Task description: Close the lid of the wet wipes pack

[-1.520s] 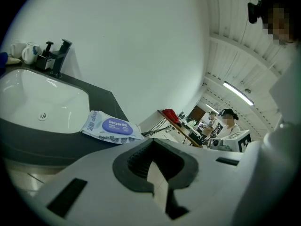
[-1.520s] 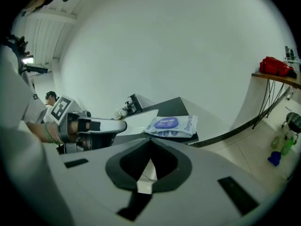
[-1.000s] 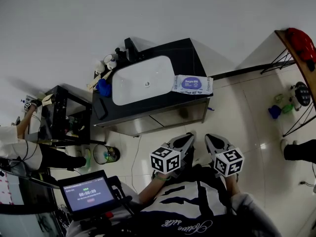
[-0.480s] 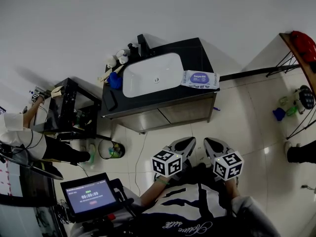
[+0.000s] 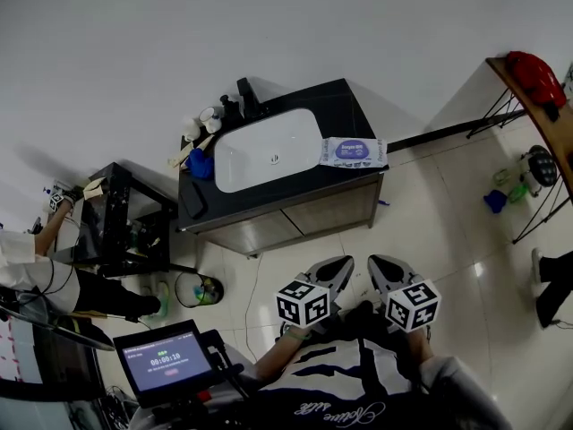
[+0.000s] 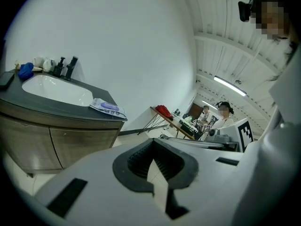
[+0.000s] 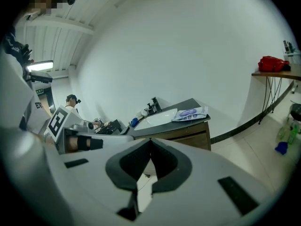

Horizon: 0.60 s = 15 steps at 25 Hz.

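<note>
The wet wipes pack [image 5: 353,152], white with a purple oval label, lies on the right end of a black vanity counter [image 5: 345,115], beside a white sink [image 5: 267,149]. It is too far off to tell how its lid stands. Both grippers are held low near the person's body, far from the counter, over the tiled floor. The left gripper [image 5: 338,265] and the right gripper [image 5: 380,265] are shut and hold nothing. The pack [image 6: 107,107] shows beyond the left gripper [image 6: 153,147]. In the right gripper view the pack [image 7: 189,113] lies far past the right gripper [image 7: 150,142].
A faucet and small bottles [image 5: 219,110] and a blue item [image 5: 199,162] crowd the counter's left end. A black stand [image 5: 116,222] and a seated person [image 5: 36,267] are left of it, with a bin [image 5: 192,287] on the floor. A rack [image 5: 537,150] stands right.
The head view has swung a little, so the counter sits slightly differently in frame. Both grippers stay shut near the body.
</note>
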Tool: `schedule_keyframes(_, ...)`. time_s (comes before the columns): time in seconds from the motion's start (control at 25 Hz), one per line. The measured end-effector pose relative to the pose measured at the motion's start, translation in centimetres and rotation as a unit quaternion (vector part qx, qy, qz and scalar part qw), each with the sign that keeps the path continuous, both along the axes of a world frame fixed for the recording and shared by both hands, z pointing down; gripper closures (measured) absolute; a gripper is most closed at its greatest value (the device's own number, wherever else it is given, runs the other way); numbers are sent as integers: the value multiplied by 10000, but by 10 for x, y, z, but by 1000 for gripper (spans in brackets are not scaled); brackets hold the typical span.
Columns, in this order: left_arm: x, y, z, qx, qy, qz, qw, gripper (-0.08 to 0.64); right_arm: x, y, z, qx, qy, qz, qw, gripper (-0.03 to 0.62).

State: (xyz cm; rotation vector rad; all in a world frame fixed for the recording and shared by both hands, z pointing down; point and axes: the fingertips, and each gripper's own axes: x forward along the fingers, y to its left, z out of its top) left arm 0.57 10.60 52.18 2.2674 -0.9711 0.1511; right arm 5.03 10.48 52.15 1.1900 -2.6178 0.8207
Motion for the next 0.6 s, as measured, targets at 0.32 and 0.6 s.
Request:
schedule_keyframes(0.32, -27, 7, -19, -54, 93, 50, 9999, 558, -23, 11, -23, 43, 179, 126, 9998, 594)
schedule_keyframes(0.6, -34, 8, -5, -8, 98, 26, 9999, 559, -27, 11, -11, 176, 275, 142, 9994, 594)
